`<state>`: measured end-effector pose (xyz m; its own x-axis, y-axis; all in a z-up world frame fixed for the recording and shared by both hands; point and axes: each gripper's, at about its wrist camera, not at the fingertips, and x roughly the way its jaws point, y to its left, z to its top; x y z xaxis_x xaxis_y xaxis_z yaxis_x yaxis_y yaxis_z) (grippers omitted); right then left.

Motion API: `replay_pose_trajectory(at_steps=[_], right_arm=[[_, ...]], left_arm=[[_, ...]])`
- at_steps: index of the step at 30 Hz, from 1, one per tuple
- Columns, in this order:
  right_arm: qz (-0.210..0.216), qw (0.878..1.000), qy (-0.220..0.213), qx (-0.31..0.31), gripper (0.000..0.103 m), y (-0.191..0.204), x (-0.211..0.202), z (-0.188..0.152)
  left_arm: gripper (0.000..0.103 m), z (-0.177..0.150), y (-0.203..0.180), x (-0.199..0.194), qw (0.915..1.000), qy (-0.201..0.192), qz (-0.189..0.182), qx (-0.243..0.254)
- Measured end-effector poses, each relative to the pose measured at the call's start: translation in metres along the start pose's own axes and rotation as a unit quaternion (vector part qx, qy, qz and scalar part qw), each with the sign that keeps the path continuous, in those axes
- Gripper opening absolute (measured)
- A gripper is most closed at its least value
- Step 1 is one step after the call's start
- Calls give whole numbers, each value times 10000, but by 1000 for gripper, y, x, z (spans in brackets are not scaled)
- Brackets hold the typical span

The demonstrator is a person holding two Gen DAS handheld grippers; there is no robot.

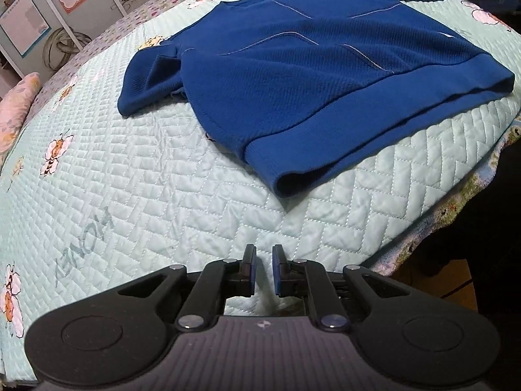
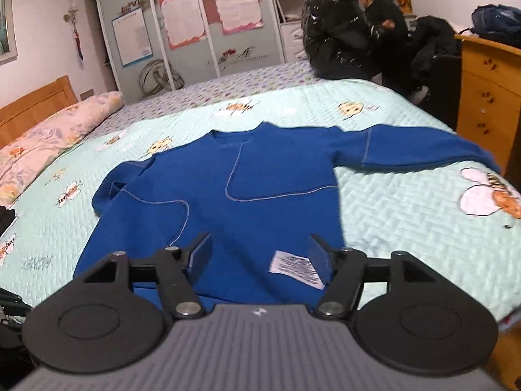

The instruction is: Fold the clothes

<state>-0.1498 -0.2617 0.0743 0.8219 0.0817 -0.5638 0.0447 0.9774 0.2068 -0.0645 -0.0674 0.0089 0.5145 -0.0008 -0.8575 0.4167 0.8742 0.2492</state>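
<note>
A: Left wrist view, item one: blue sweater, laid flat on the quilted bedspread. What is recorded of its lie?

B: The hem band is turned toward the camera, the neck away. One sleeve is seen tucked in at the sweater's near-left side, bunched beside the body. The left gripper is held short of the hem, over bare quilt; its jaws are set narrow, a slim gap between the pads, nothing between them.

A: Right wrist view, the same sweater?

B: Seen from just over the hem. A white care label lies on the cloth near the hem, so the garment is judged to be inside out. The far-right sleeve is stretched straight out from the shoulder. The right gripper is held just above the hem, jaws spread wide, no cloth pinched; the picture is slightly blurred.

A: Other entries?

B: A pillow well left of the sweater; two people seated well beyond its collar.

A: Handling?

B: Judged soft, light and limp, a thick textured knit, not slippery. It will sag when lifted, so two holds are advised. The outstretched sleeve is best taken at the cuff or shoulder seam, the body at the ribbed hem corners, where the double band gives the pads something firm.
</note>
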Motion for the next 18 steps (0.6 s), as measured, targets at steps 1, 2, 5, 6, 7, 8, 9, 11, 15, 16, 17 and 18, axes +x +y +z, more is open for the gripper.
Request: replay_pose_trajectory(at_steps=[1, 2, 5, 6, 7, 8, 9, 11, 15, 16, 17, 18], right_arm=[[32, 9998, 200, -15, 70, -2, 9, -4], [-26, 9987, 503, 35, 70, -8, 17, -12], [-297, 9927, 1130, 289, 70, -29, 25, -40], [-415, 9910, 1224, 358, 70, -36, 21, -48], [-528, 9893, 1293, 426, 70, -43, 16, -56], [-577, 9886, 1299, 505, 70, -49, 9, -60], [-615, 9880, 1294, 586, 70, -54, 2, -63], [-644, 9883, 1202, 683, 70, -59, -8, -65], [-570, 9934, 609, 784, 70, -50, -20, -42], [-482, 9952, 398, 749, 70, -44, -21, -35], [-351, 9968, 189, 698, 71, -36, -21, -27], [-170, 9976, 33, 664, 72, -28, -18, -19]], left_arm=[[14, 0, 0, 0, 10000, 6, 3, 8], [14, 0, 0, 0, 10000, 11, 5, 17], [15, 0, 0, -1, 10000, 28, 13, 42], [15, 0, 0, -1, 10000, 34, 15, 51], [15, 0, 0, -2, 10000, 40, 18, 59], [15, 0, 0, -2, 10000, 45, 20, 68], [15, 0, 0, -2, 10000, 51, 23, 76], [15, 0, 0, -2, 9999, 62, 28, 93], [18, 0, 0, -3, 9999, 85, 38, 127], [20, 0, 0, -4, 9999, 91, 42, 127], [21, 0, 0, -5, 9999, 98, 46, 127], [21, -1, 1, -6, 9999, 104, 50, 126]])
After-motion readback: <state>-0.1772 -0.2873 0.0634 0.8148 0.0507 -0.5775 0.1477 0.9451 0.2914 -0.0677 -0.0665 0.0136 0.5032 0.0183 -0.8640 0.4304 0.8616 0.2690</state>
